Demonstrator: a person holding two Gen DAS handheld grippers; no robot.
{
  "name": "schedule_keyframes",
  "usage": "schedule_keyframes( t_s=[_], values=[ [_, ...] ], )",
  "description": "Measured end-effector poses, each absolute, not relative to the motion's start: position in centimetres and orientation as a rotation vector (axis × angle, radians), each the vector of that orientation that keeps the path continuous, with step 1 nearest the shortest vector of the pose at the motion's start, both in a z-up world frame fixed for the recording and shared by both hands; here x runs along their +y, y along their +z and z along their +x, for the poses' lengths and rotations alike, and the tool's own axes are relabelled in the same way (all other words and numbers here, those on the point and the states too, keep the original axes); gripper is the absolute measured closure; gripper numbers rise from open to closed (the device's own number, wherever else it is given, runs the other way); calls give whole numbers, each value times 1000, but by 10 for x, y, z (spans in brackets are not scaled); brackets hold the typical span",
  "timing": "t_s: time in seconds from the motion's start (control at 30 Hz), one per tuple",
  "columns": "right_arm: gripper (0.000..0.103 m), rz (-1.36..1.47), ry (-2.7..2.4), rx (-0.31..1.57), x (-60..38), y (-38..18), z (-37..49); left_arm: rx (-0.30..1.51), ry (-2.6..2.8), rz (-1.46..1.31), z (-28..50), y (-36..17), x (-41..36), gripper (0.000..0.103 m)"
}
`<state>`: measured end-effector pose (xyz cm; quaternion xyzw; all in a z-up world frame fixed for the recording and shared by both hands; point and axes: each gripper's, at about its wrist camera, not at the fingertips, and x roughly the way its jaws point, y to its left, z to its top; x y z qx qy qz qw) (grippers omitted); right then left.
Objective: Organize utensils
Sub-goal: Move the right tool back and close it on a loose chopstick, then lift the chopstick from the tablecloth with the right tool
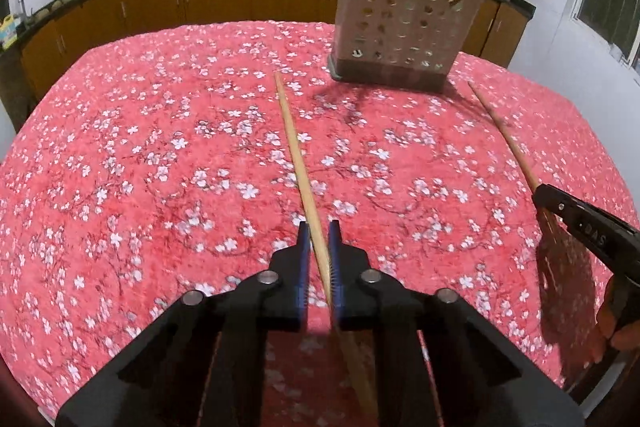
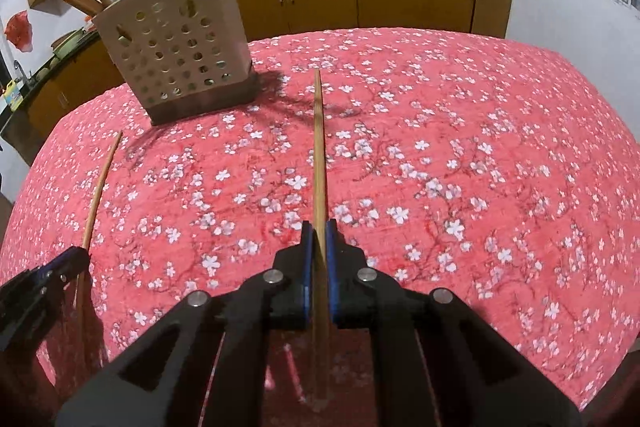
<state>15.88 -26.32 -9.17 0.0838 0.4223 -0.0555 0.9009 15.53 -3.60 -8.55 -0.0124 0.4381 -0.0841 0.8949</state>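
Each claw has a chopstick of its own: the left claw (image 1: 319, 227) is pinched on a pale wooden chopstick (image 1: 294, 143), and the right claw (image 2: 319, 227) is pinched on a second chopstick (image 2: 319, 147), both sticks pointing forward over the flowered tabletop (image 1: 140, 147) toward the perforated utensil holder (image 1: 404, 23), which already has several sticks standing in it. Whether the tips rest on the cloth or hang just above it I cannot tell. These look light, stiff and slim, and smooth enough to swivel or slide between the pads. Both are gripped toward the thick end with a long length ahead, so the far tip will likely swing with any wrist tilt. A hold nearer the middle would steady it; the present one seems to leave plenty of length free to drop into the holder.
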Motion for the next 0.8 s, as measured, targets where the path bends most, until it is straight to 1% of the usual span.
schedule_keyframes(
  t_s=[0.07, 0.33, 0.8],
  values=[
    [95, 162, -106, 869, -261, -90, 164, 915, -152, -34, 165, -84, -28, 95],
    [95, 121, -117, 862, -260, -94, 190, 894, -99, -9, 204, -87, -1, 95],
    [93, 123, -121, 866, -260, -99, 198, 888, -111, -23, 208, -88, 5, 94]
  ],
)
